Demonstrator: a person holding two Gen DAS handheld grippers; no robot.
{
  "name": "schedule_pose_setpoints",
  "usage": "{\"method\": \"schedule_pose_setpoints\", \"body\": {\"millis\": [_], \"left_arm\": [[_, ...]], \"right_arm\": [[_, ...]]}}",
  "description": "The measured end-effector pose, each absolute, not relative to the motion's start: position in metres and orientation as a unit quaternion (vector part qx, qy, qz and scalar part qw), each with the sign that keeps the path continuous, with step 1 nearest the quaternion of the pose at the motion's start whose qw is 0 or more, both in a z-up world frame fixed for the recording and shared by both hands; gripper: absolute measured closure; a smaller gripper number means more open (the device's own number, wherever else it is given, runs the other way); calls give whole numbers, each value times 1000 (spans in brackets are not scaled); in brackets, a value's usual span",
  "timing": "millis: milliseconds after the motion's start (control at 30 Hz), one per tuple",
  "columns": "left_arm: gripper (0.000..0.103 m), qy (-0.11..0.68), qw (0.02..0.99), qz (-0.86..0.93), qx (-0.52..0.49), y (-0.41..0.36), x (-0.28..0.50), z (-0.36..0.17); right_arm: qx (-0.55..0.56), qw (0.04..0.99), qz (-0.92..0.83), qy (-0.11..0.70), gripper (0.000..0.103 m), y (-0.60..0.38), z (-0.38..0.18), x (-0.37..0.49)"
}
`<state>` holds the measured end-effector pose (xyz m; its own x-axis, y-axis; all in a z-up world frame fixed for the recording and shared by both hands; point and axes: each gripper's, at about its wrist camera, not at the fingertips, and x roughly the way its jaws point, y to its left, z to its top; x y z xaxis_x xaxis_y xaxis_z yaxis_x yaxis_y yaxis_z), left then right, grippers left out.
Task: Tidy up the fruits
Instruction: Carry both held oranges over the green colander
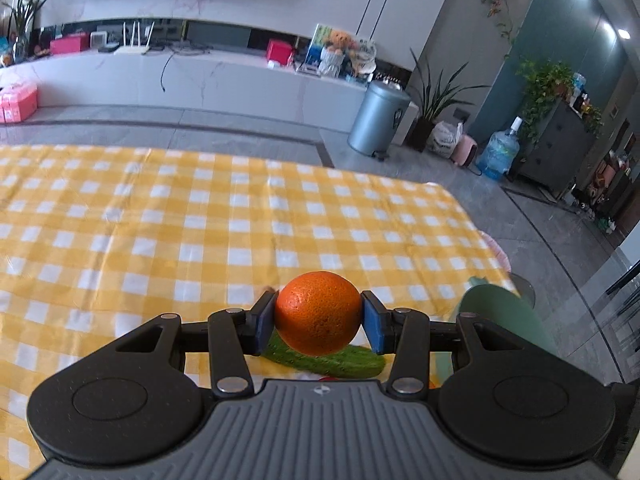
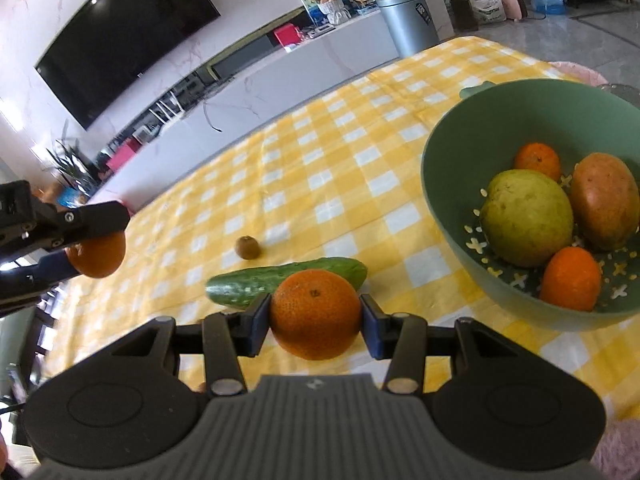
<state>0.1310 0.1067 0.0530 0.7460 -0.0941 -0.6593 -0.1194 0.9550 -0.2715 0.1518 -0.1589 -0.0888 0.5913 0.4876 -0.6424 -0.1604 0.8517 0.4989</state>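
Currently I am holding one orange in each tool, both clear of the checked cloth (image 2: 320, 184), and I am taking the green bowl (image 2: 452, 216) as my landmark. My left gripper (image 1: 319, 322) is clamping its orange (image 1: 318, 312) between the blue pads (image 1: 374, 326), narrow jaws pressing on opposite sides across the fruit's widest part, which I judge is the grip least likely to let a round skin slip. My right gripper (image 2: 316, 326) is gripping a second orange (image 2: 315, 314) the same way, just short of the bowl's near wall. The bowl is already carrying two oranges, a green fruit (image 2: 526, 216) and a reddish mango-like one (image 2: 604, 200), so I judge both held oranges are bound there and the sorting is partly done. A cucumber (image 2: 248, 286) and a small brown kiwi (image 2: 248, 247) are lying on the cloth to the left of the bowl; the kiwi is farther from it, and neither is touching it. The right wrist view is showing the bowl's contents, the kiwi, and my left gripper (image 2: 80, 236) from the side, well away from the bowl, with its orange (image 2: 98, 256) aloft. The left wrist view is giving only a blurred edge of the bowl (image 1: 504, 316) and part of the cucumber (image 1: 340, 362) under the fruit; it is not showing the kiwi, the bowl's inside, or my right gripper.
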Motion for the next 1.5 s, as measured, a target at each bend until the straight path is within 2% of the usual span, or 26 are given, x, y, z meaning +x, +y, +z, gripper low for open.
{"method": "schedule_pose_setpoints", "body": {"millis": [267, 500, 767, 967, 1067, 1133, 1167, 1500], "left_arm": [[52, 332, 932, -30, -145, 79, 120, 78], [52, 333, 927, -97, -139, 41, 130, 79], [52, 379, 907, -149, -110, 0, 153, 49], [52, 408, 892, -165, -105, -9, 156, 29], [52, 411, 892, -159, -99, -10, 157, 26], [52, 412, 892, -157, -95, -11, 158, 25], [52, 413, 892, -157, -94, -11, 159, 25], [52, 443, 870, -194, -93, -42, 190, 10]], "right_arm": [[253, 875, 213, 355, 59, -212, -47, 121], [278, 895, 146, 316, 59, -298, -21, 110], [209, 897, 96, 376, 59, -332, -37, 130], [205, 886, 88, 406, 58, -330, -60, 145], [201, 883, 87, 415, 54, -327, -67, 152], [205, 887, 87, 404, 40, -329, -67, 154], [208, 890, 88, 395, 39, -330, -65, 152], [245, 895, 75, 364, 39, -353, -60, 138]]}}
